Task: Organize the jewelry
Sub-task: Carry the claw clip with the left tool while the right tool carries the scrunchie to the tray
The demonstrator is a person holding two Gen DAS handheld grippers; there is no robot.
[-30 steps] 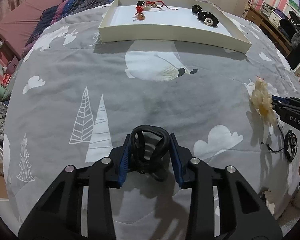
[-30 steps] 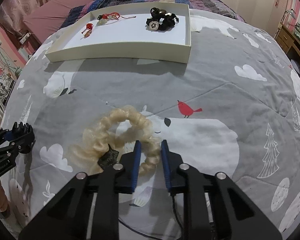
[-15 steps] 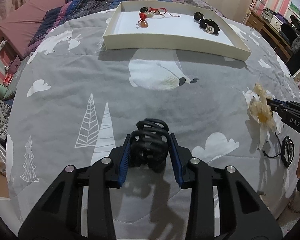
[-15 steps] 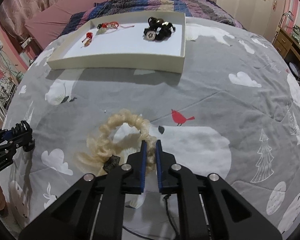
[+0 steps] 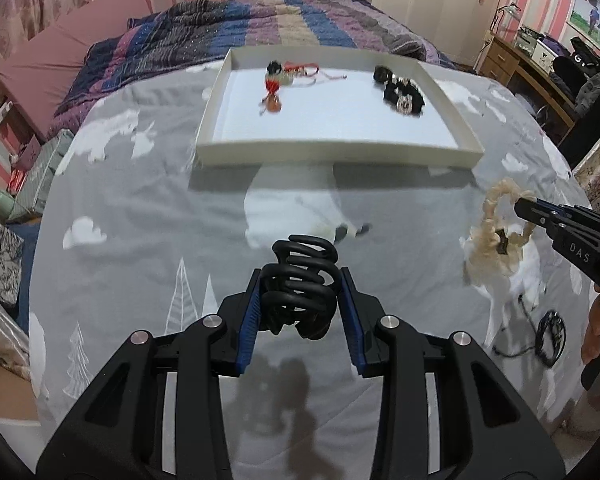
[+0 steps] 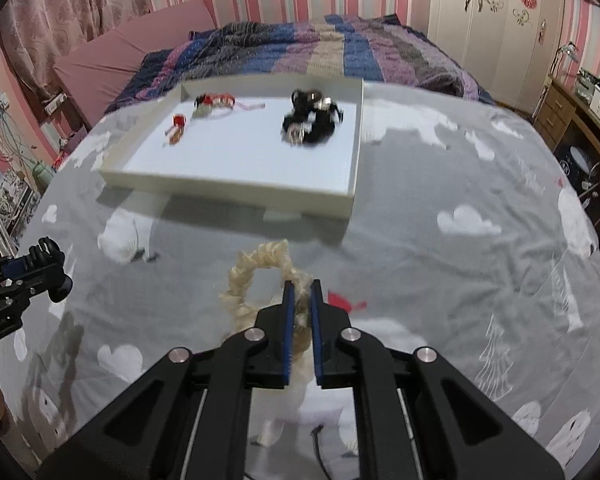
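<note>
My left gripper (image 5: 300, 280) is shut on a black claw hair clip (image 5: 300, 280) and holds it above the grey bedspread. My right gripper (image 6: 301, 286) is shut on a cream braided hair scrunchie (image 6: 256, 264), lifted off the bed; it also shows in the left wrist view (image 5: 496, 236). The white tray (image 5: 332, 154) lies ahead on the bed, also in the right wrist view (image 6: 236, 182). It holds red jewellery (image 5: 284, 76) at the left and black hair pieces (image 5: 400, 92) at the right.
A black cord item (image 5: 550, 336) lies on the bedspread at the right, below the right gripper. A striped quilt (image 6: 332, 52) lies beyond the tray. A wooden desk (image 5: 540, 68) stands at the far right.
Both grippers have lifted their items off the bedspread and moved toward the tray. The right gripper closed tighter on the scrunchie.
</note>
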